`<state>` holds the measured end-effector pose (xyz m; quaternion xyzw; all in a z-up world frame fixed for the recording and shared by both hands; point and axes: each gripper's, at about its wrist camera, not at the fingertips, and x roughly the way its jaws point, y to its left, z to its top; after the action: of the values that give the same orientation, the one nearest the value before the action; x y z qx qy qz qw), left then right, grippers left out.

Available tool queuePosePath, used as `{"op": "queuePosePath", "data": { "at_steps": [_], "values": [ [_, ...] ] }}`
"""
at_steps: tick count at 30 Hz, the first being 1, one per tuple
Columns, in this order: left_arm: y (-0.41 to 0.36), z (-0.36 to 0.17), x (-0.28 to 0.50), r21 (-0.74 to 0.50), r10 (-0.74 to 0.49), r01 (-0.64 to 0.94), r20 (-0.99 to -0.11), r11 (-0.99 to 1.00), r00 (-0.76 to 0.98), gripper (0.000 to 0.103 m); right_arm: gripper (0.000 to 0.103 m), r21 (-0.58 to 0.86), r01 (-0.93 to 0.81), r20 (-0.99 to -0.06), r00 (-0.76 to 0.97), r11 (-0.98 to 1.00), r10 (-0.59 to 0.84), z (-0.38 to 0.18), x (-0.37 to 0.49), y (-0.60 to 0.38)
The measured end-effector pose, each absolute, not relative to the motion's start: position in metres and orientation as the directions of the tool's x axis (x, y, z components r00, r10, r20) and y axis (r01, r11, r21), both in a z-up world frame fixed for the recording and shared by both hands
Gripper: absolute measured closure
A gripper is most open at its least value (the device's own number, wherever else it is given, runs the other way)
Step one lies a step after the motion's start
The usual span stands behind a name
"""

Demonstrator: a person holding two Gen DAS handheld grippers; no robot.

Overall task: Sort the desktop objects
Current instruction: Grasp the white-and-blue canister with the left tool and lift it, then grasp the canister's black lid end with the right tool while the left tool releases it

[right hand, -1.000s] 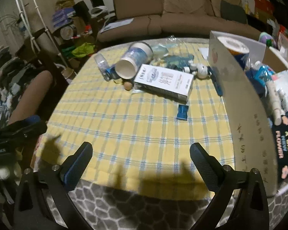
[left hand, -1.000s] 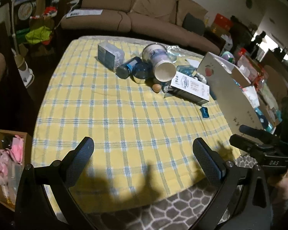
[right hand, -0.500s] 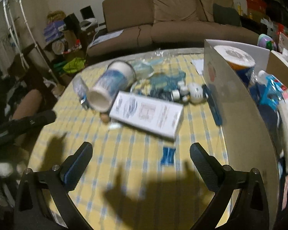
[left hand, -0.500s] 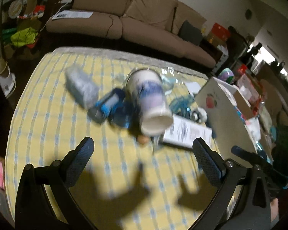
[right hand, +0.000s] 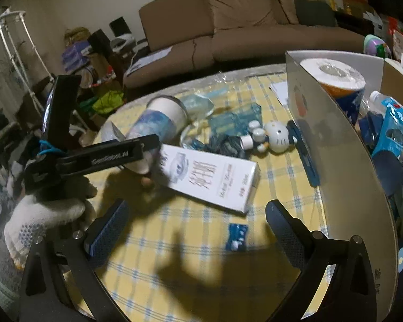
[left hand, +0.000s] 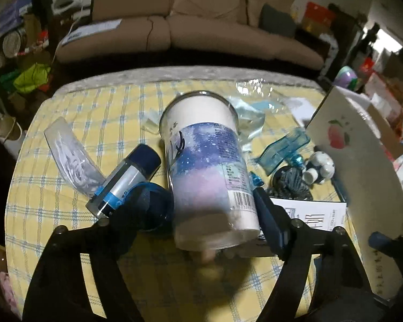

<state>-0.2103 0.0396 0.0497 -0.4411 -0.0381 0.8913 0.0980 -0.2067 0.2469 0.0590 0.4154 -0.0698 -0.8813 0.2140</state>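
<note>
A tall cup (left hand: 204, 161) with a blue and pink starry label lies on its side on the yellow checked tablecloth (left hand: 75, 214), its mouth toward me. My left gripper (left hand: 198, 204) straddles its near end and its jaws are closing. The right fingertip (left hand: 263, 209) touches the cup's side, while a gap remains on the left. From the right wrist view the same cup (right hand: 158, 123) lies behind the left tool's black body (right hand: 104, 157), held by a gloved hand (right hand: 40, 214). My right gripper (right hand: 196, 225) hovers open over bare cloth, short of a white printed box (right hand: 209, 177).
Beside the cup lie a blue-capped bottle (left hand: 126, 179), a dark blue jar (left hand: 155, 206) and a clear packet (left hand: 69, 158). A cat figurine (right hand: 276, 134), a small blue packet (right hand: 237, 237) and a full cardboard box (right hand: 335, 145) fill the right side. A brown sofa (right hand: 255, 21) stands beyond the table.
The left gripper has moved forward across the table to the lying cup and its jaws have narrowed around it. The right gripper came forward a little and stays open.
</note>
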Motion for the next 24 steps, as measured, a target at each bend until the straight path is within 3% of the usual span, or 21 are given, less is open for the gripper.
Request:
{"op": "queuePosePath", "data": {
  "at_steps": [1, 13, 24],
  "values": [
    [0.041, 0.052, -0.207, -0.157, 0.219, -0.155, -0.769, -0.975, -0.6, 0.045, 0.0, 0.304, 0.316, -0.705, -0.559, -0.899, -0.436, 0.057, -0.206, 0.248],
    [0.004, 0.076, -0.113, -0.267, 0.334, -0.2, -0.734, -0.943, -0.591, 0.046, 0.0, 0.36, 0.314, -0.704, -0.527, -0.879, -0.477, 0.061, -0.18, 0.251],
    [-0.046, 0.047, -0.005, -0.359, 0.372, -0.128, -0.781, -0.925, -0.501, 0.049, 0.0, 0.424, 0.317, -0.714, -0.46, -0.849, -0.528, 0.059, -0.147, 0.229]
  ]
}}
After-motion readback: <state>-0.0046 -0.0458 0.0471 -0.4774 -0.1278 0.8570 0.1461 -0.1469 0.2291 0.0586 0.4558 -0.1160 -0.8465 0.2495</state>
